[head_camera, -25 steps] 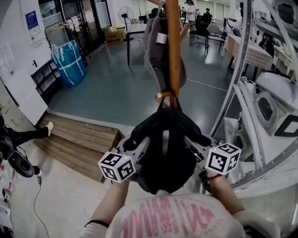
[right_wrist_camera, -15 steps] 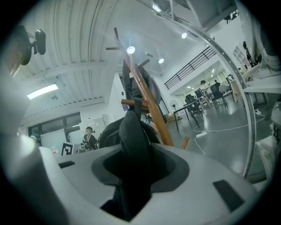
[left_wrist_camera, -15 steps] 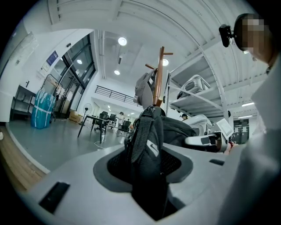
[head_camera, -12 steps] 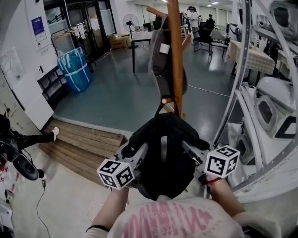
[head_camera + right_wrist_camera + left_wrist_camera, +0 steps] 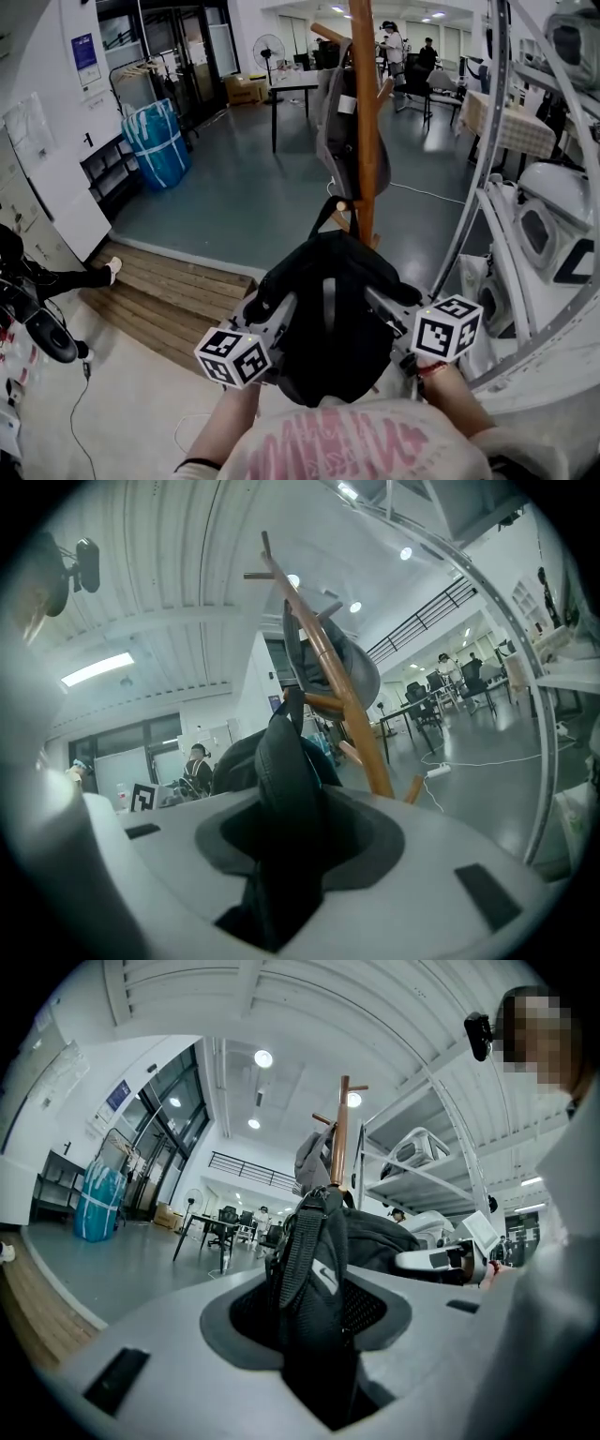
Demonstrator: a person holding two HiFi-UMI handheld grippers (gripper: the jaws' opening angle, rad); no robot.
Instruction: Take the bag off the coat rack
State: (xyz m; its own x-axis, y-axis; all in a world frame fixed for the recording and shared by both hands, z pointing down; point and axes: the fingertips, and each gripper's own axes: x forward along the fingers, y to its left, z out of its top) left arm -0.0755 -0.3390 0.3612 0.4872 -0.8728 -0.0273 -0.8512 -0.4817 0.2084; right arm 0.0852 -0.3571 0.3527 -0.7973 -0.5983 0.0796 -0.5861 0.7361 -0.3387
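A black backpack (image 5: pixel 328 319) hangs low in front of the wooden coat rack (image 5: pixel 364 112) in the head view. Its top loop (image 5: pixel 328 211) stands up beside a low peg (image 5: pixel 342 203); I cannot tell whether it rests on the peg. My left gripper (image 5: pixel 274 314) is shut on the bag's left shoulder strap (image 5: pixel 314 1288), which fills the gap between its jaws. On the other side, my right gripper (image 5: pixel 382 305) is shut on the bag's padded strap (image 5: pixel 281 789). A grey garment (image 5: pixel 352 122) hangs higher on the rack.
A slanted white metal frame (image 5: pixel 473 187) and shelves with white machines (image 5: pixel 553 216) stand close on the right. A wooden step (image 5: pixel 178 291) lies at the lower left, with a blue wrapped bundle (image 5: pixel 157 141) beyond it. A table (image 5: pixel 300 84) and people are far behind the rack.
The head view has tilted up a little, so the rack stands higher and slightly further off. Both grippers keep their hold on the straps, and the bag has hardly shifted.
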